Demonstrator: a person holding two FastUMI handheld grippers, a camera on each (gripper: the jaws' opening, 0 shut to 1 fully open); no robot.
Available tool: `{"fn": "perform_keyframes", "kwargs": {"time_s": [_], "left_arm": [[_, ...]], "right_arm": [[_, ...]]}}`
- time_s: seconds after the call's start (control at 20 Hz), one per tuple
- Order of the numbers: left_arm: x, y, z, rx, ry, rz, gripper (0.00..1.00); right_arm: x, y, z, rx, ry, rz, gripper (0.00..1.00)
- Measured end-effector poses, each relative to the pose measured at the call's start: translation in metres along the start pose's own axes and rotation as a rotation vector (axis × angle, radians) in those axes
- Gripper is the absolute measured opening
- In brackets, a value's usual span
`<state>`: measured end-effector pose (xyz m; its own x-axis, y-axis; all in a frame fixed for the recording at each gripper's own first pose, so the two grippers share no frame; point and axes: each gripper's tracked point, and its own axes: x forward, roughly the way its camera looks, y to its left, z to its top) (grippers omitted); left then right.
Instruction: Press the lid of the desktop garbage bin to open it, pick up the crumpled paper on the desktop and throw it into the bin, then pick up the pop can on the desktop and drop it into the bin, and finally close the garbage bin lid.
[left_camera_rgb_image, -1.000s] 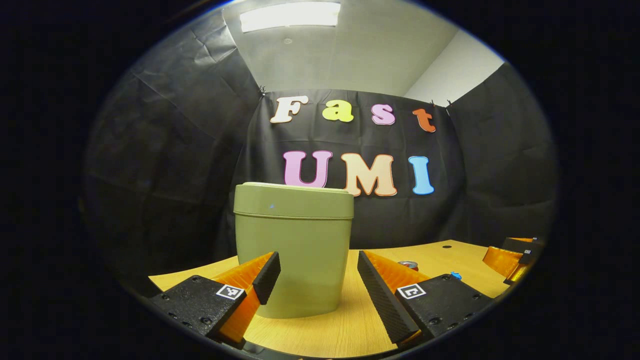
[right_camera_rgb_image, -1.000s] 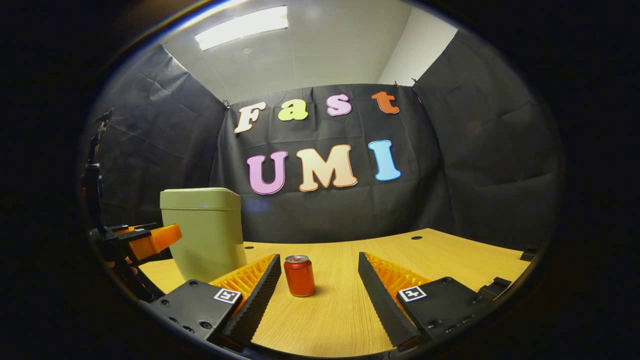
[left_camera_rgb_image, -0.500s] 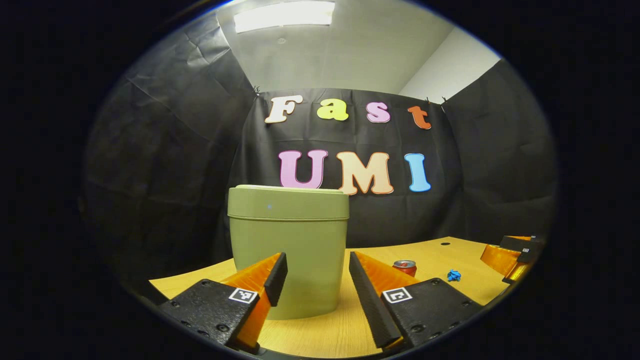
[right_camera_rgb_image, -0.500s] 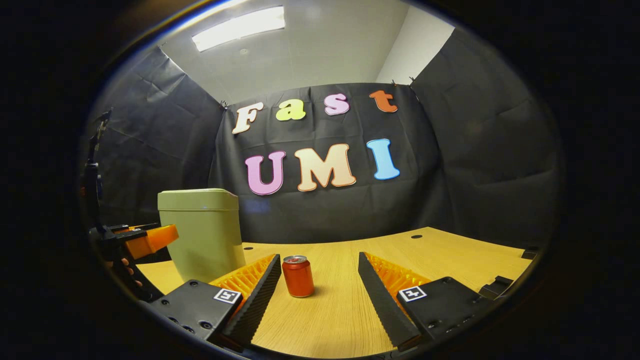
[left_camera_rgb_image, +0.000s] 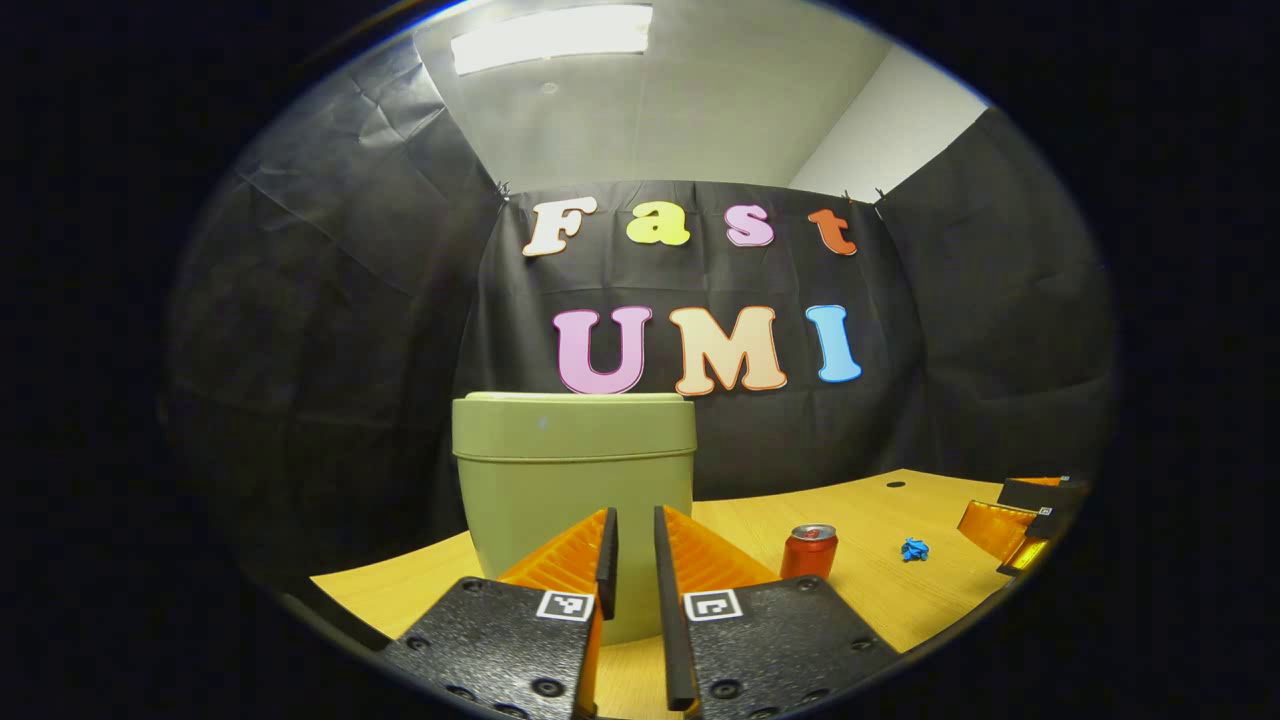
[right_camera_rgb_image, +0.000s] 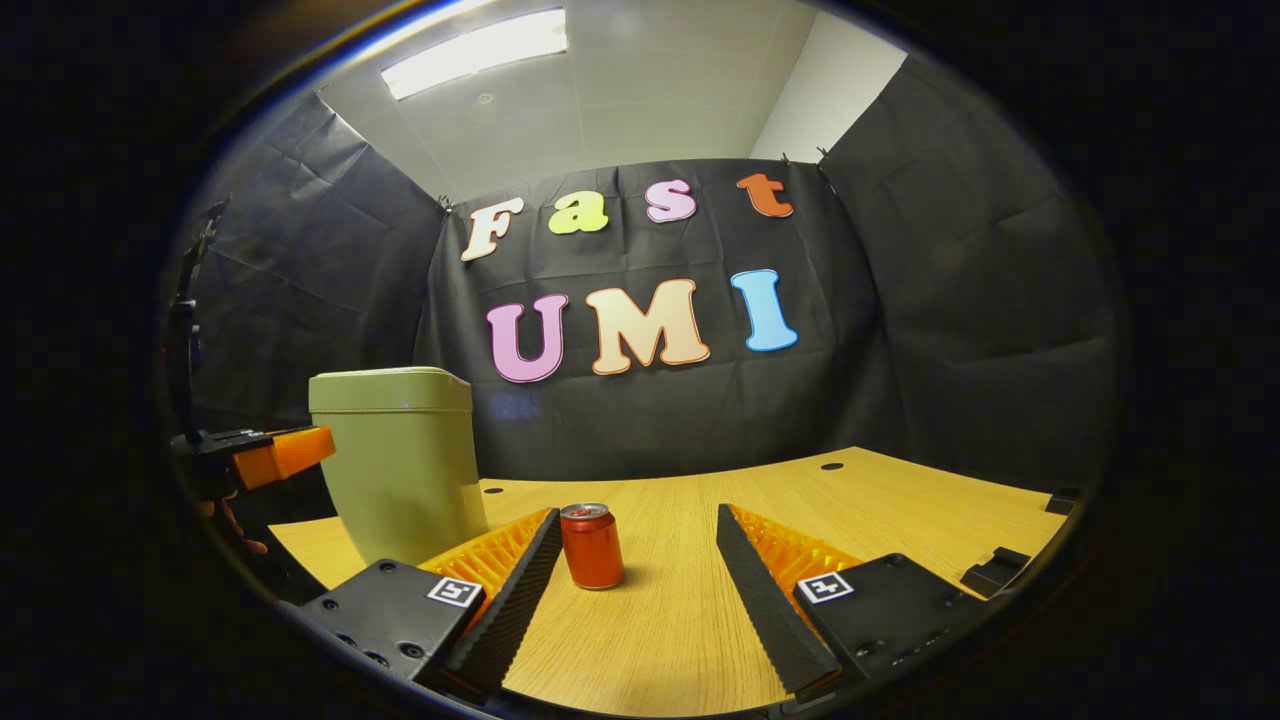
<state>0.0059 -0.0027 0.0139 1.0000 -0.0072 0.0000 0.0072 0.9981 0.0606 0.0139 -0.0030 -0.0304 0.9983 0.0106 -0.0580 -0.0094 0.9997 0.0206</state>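
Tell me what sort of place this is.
Most likely a staged recording booth inside an office-type room. Black cloth hangs as walls around a wooden desktop, with a plain ceiling and a strip light above. The desk carries only props: a green garbage bin, a pop can and a crumpled paper.

Olive-green plastic desktop garbage bin (left_camera_rgb_image: 574, 500) with rounded corners, standing upright on the wooden desktop, its flat lid (left_camera_rgb_image: 573, 424) shut and level on a stepped rim; in the right gripper view the same bin (right_camera_rgb_image: 400, 460) appears at the left. Red cylindrical metal pop can (left_camera_rgb_image: 808, 551) with a silver top, upright on the desktop, to the right of the bin and apart from it; in the right gripper view the can (right_camera_rgb_image: 591, 545) stands just right of the bin's base. Small crumpled wad of blue paper (left_camera_rgb_image: 913, 548), lying on the desktop farther right of the bin, beyond the can and clear of it.
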Motion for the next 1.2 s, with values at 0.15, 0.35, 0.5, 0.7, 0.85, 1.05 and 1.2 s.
{"fn": "perform_keyframes", "kwargs": {"time_s": [0.15,0.35,0.5,0.7,0.85,1.05,1.2], "left_arm": [[0.003,-0.004,0.014,-0.004,-0.024,-0.014,0.03],[0.012,-0.004,0.041,-0.019,-0.056,-0.038,0.00],[0.020,-0.005,0.070,-0.048,-0.095,-0.069,0.00],[0.035,0.004,0.098,-0.065,-0.127,-0.076,0.00],[0.054,0.018,0.109,-0.079,-0.121,-0.056,0.00],[0.079,0.040,0.104,-0.070,-0.070,-0.017,0.00],[0.092,0.051,0.094,-0.060,-0.027,0.000,0.00]], "right_arm": [[0.003,-0.001,-0.003,0.005,0.011,-0.001,0.98],[0.004,-0.006,-0.004,-0.003,0.013,-0.015,0.98],[0.007,-0.010,-0.007,0.002,0.019,-0.022,0.98],[0.012,-0.013,-0.011,0.023,0.034,-0.016,0.98],[0.015,-0.017,-0.015,0.040,0.045,-0.014,0.99],[0.020,-0.029,-0.017,0.038,0.053,-0.036,0.99],[0.024,-0.039,-0.019,0.035,0.058,-0.060,0.98]]}}
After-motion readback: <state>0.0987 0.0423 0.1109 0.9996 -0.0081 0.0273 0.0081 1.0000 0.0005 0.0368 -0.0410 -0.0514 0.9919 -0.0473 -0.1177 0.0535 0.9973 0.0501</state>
